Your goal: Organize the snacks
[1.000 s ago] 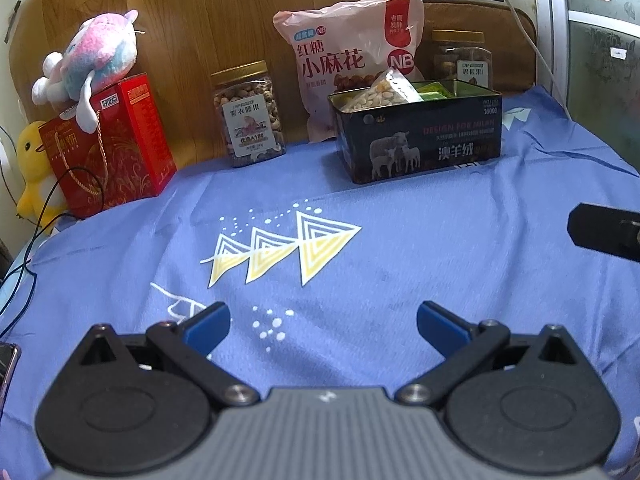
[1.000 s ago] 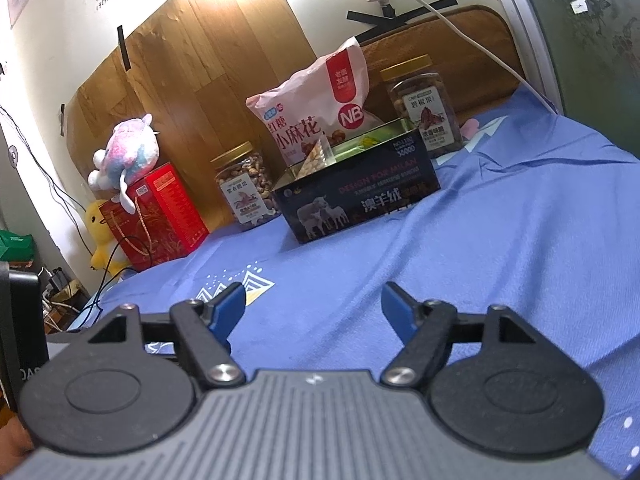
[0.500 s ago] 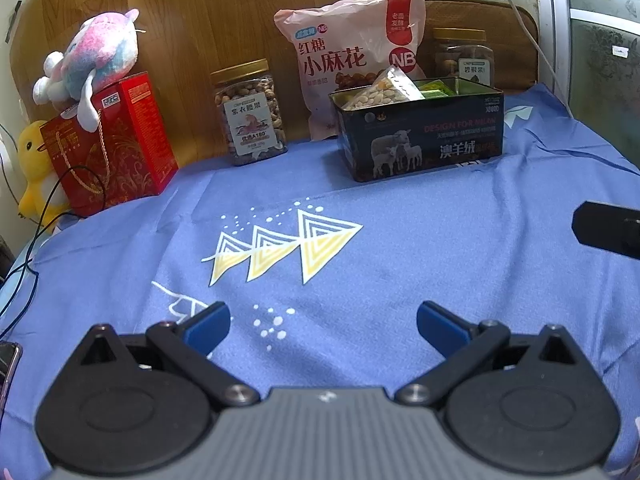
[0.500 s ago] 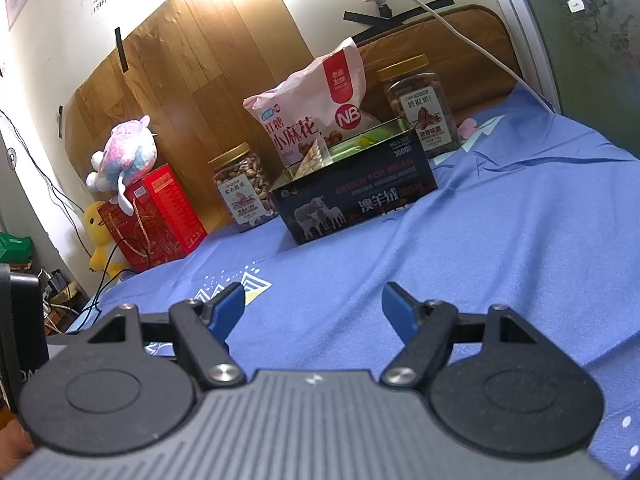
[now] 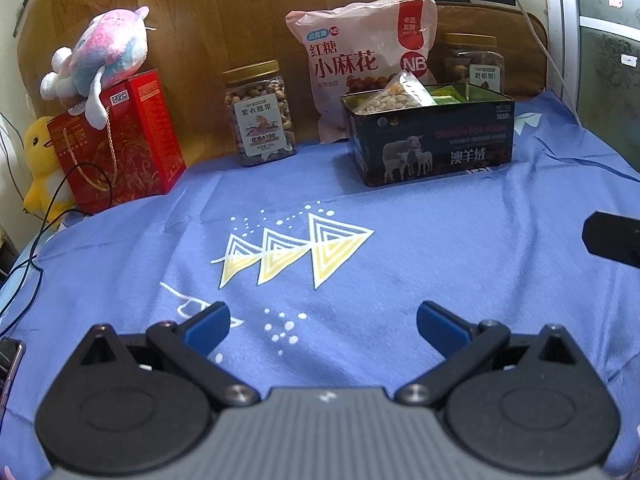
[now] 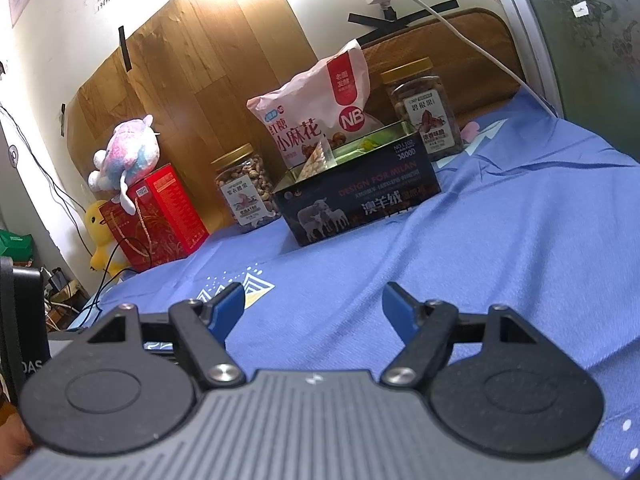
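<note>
A dark tin box (image 5: 432,140) (image 6: 360,200) with sheep printed on it stands at the back of the blue cloth, holding a clear nut packet (image 5: 394,94) and green packets (image 5: 448,94). Behind it leans a pink snack bag (image 5: 360,56) (image 6: 320,112). One nut jar (image 5: 260,114) (image 6: 244,188) stands to its left, another nut jar (image 5: 476,62) (image 6: 422,106) behind its right end. My left gripper (image 5: 322,326) is open and empty, low over the cloth. Equally open and empty, my right gripper (image 6: 314,312) hovers well short of the tin.
A red gift box (image 5: 120,144) with a pink plush toy (image 5: 100,56) on top stands at the back left, beside a yellow duck plush (image 5: 38,168). Black cables (image 5: 24,272) trail off the left edge. The other gripper's black tip (image 5: 612,238) shows at the right.
Both cameras have shifted slightly, so the tin and snacks sit a little lower and further right in the views. Both grippers stay open and empty.
</note>
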Demonstrator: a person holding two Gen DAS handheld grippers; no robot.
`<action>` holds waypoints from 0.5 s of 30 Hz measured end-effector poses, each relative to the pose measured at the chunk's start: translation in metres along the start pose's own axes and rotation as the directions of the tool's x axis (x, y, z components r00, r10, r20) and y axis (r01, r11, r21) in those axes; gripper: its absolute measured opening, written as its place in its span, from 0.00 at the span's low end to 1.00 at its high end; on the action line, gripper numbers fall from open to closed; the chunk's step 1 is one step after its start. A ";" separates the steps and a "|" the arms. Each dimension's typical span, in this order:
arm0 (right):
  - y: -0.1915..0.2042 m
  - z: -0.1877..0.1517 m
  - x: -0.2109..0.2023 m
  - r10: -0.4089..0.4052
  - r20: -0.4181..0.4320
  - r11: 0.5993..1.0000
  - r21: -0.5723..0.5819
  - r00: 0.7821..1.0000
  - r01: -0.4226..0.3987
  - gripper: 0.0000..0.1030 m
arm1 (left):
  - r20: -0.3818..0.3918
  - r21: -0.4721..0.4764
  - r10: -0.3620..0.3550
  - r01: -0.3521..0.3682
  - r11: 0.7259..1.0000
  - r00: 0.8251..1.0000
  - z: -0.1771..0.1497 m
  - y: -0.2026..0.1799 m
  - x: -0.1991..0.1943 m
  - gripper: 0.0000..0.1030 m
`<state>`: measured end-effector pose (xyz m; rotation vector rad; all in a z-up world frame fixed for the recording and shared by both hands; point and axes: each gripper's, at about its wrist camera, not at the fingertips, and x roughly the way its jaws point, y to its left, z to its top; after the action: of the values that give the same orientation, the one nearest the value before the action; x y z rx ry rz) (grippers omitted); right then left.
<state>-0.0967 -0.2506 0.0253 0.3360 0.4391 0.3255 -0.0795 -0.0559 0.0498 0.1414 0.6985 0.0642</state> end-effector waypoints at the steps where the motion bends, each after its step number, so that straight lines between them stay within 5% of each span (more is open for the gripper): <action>1: 0.000 0.000 0.000 0.000 0.000 1.000 0.000 1.000 0.000 0.75 | 0.000 -0.002 0.001 -0.001 1.000 1.000 0.000 0.000 0.000 1.00; 15: 0.004 0.002 0.001 0.000 0.001 1.000 -0.008 1.000 0.000 0.75 | -0.001 -0.010 0.004 -0.004 1.000 1.000 0.001 0.000 0.000 1.00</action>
<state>-0.0956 -0.2473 0.0274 0.3280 0.4370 0.3276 -0.0789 -0.0558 0.0500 0.1329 0.6984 0.0714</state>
